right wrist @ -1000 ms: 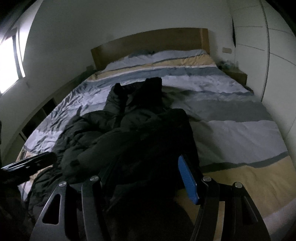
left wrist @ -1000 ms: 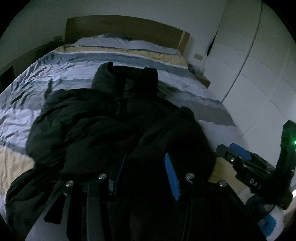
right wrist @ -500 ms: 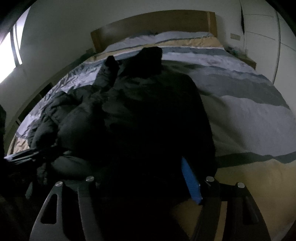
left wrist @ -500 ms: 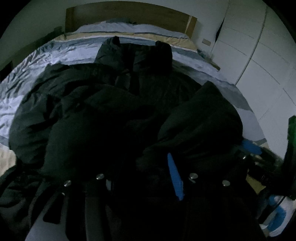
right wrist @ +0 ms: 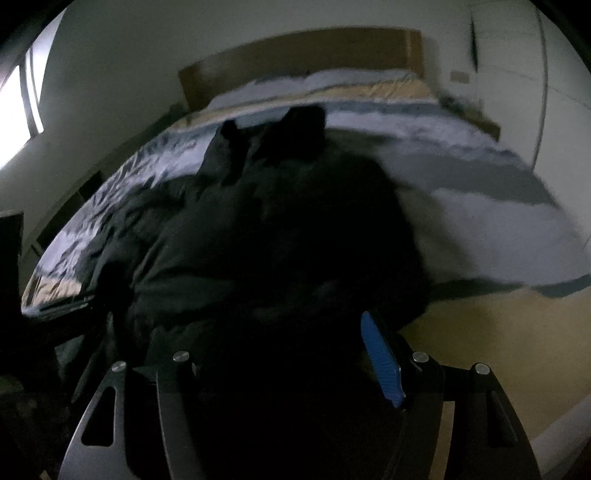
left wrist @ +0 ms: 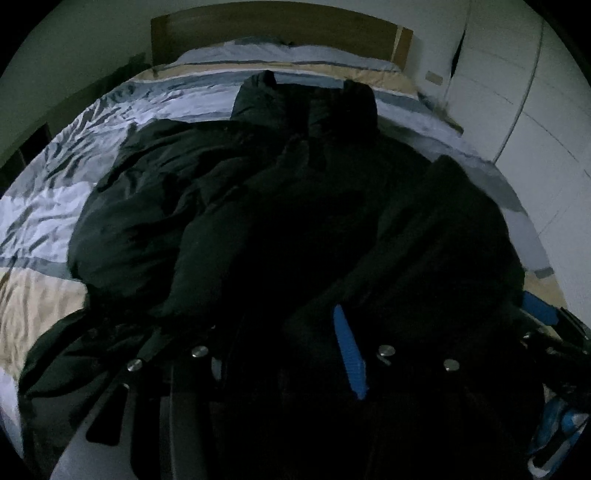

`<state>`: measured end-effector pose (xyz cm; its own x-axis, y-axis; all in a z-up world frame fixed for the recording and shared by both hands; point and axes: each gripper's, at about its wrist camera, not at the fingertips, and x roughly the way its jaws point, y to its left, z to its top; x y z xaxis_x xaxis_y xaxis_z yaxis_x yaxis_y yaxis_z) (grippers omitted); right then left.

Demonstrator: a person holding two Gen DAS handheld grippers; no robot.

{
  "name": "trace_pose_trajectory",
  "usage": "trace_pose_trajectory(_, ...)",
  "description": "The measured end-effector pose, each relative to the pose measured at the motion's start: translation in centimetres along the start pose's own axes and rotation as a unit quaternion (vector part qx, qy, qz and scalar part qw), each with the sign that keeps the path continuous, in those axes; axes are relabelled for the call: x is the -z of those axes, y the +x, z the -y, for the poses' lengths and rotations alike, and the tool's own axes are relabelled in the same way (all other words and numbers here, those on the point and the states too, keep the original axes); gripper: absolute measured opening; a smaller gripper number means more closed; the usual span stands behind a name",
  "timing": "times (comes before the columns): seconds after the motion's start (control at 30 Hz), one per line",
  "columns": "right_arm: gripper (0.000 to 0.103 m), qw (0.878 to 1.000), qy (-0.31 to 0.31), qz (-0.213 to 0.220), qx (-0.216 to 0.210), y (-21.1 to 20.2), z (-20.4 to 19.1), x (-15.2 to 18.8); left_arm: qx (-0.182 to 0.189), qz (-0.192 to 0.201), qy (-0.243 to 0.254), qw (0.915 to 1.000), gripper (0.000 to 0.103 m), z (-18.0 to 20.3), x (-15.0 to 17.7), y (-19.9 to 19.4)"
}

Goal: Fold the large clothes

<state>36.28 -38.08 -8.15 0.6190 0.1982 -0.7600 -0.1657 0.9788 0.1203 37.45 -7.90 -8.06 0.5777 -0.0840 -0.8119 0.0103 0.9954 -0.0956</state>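
1. My left gripper [left wrist: 284, 354] and right gripper [right wrist: 280, 354] are each pinching the black coat's [left wrist: 280, 206] hem.
2. The coat is lying bunched across the striped bed [left wrist: 48, 206], hiding the fingers' tips.
3. A wardrobe [left wrist: 524, 92] is standing rightward.

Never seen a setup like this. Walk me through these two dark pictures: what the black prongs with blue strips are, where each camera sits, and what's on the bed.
No robot here: a person holds a two-finger gripper in each hand, with a fisheye camera on each that looks along its fingers. One picture comes from the left gripper, the other from the right gripper. The blue strips are finger pads. A black puffy jacket lies on a striped bed, its collar toward the headboard. The jacket's near edge fills the gap between both pairs of fingers, so each probably grips it, but it is too dark to tell.
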Motion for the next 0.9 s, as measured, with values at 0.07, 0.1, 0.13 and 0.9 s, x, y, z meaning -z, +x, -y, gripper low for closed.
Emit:
trace_pose_trajectory(0.07, 0.067, 0.999, -0.010, -0.018, 0.024, 0.6, -0.4, 0.6, -0.003, 0.003, 0.005, 1.0000, 0.046, -0.3, 0.5, -1.0)
trace_pose_trajectory(0.1, 0.067, 0.999, -0.007, -0.026, 0.031, 0.6, -0.3, 0.8, -0.005, 0.006, 0.007, 0.9999, 0.046, -0.4, 0.7, -1.5)
trace_pose_trajectory(0.13, 0.067, 0.999, -0.001, -0.030, 0.034, 0.4, -0.2, 1.0, -0.007, 0.012, 0.008, 0.9999, 0.046, -0.5, 1.0, -2.2)
trace_pose_trajectory(0.9, 0.067, 0.999, -0.014, 0.045, -0.001, -14.0, -7.4, 4.9, -0.033, 0.130, 0.017, 0.9908, 0.045, -4.3, 8.6, -20.1)
